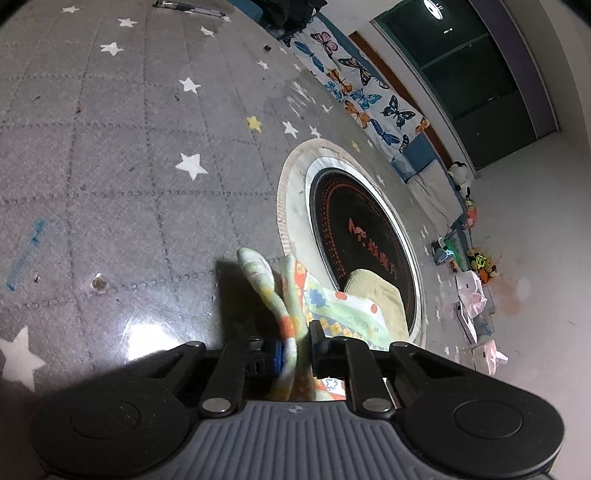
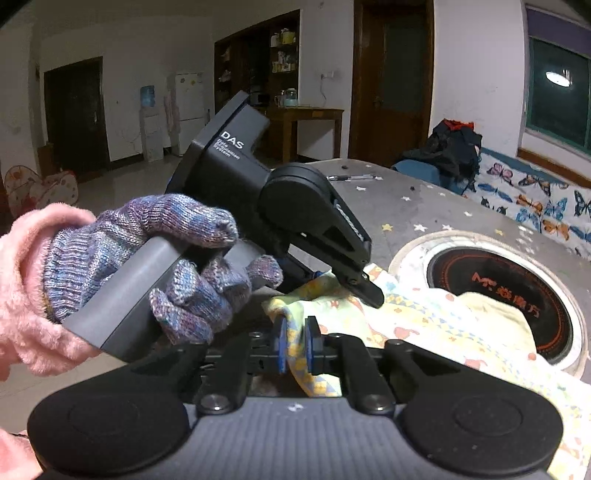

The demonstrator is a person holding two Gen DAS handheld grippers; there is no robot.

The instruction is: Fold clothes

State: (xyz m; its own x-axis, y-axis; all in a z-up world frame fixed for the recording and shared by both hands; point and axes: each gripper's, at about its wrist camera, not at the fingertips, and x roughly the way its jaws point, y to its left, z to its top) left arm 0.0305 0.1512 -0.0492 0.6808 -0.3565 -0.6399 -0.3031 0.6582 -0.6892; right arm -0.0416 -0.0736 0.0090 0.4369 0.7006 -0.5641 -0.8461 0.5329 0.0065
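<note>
Ahead of my grippers spreads a grey quilted table cover (image 1: 122, 155) dotted with white stars. A round induction hob (image 1: 364, 243) is set into it, just beyond my left fingers. The patterned garment (image 2: 424, 325) lies across its near rim. Far off lies a pen (image 1: 190, 8).

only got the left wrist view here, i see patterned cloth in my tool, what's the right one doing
Observer: The right tool is shut on the same patterned garment, at a bunched edge.
Operator: how close are the two tools
Observer: Close; the left tool pinches the cloth just beyond the right one.
Operator: who's holding the left one
Observer: A hand in a knitted glove with a pink fleece sleeve.
</note>
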